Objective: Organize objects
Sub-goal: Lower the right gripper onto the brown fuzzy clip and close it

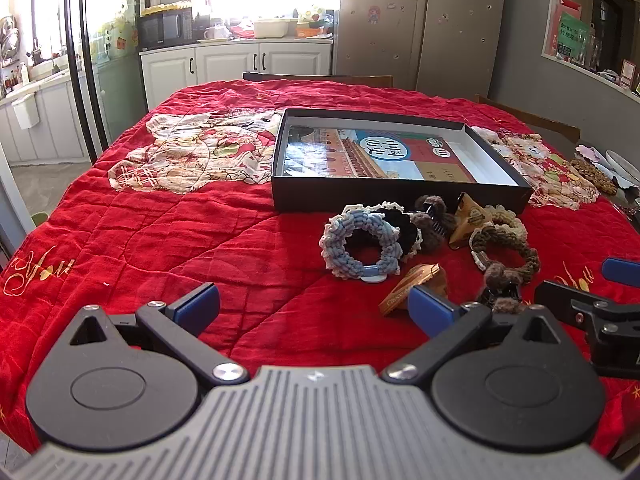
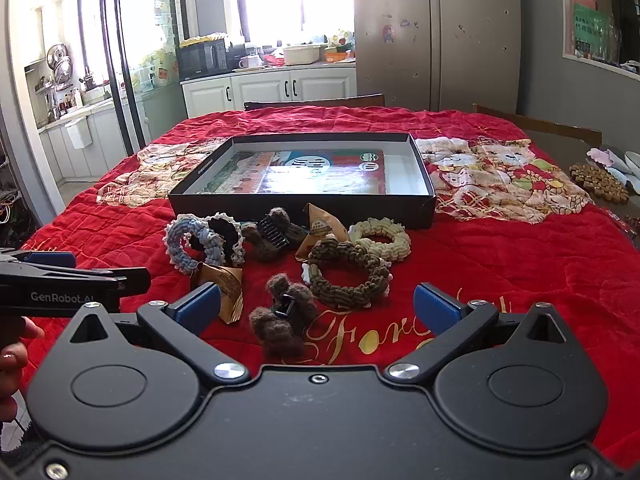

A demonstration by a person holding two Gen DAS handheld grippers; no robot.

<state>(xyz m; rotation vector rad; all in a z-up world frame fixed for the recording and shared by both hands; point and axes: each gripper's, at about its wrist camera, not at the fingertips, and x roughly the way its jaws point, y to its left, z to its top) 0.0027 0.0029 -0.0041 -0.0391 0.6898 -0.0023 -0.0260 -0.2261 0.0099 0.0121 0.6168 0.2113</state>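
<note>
A shallow black box (image 1: 400, 196) (image 2: 300, 210) with a printed sheet inside lies on the red quilt. In front of it is a pile of hair things: a blue crocheted scrunchie (image 1: 360, 248) (image 2: 186, 242), a black one (image 2: 224, 236), a brown one (image 1: 506, 248) (image 2: 348, 274), a cream one (image 2: 380, 238), fuzzy brown claw clips (image 2: 282, 320) (image 1: 434, 218), and tan packets (image 1: 412, 286) (image 2: 320, 228). My left gripper (image 1: 314, 306) is open and empty, left of the pile. My right gripper (image 2: 316, 306) is open and empty, with the near claw clip between its fingers.
The red quilt (image 1: 160, 232) covers the table. Wooden chair backs (image 1: 320, 79) stand at the far edge. Beaded mats and dishes (image 2: 600, 178) lie at the right edge. Kitchen cabinets and a fridge (image 2: 432, 32) stand behind.
</note>
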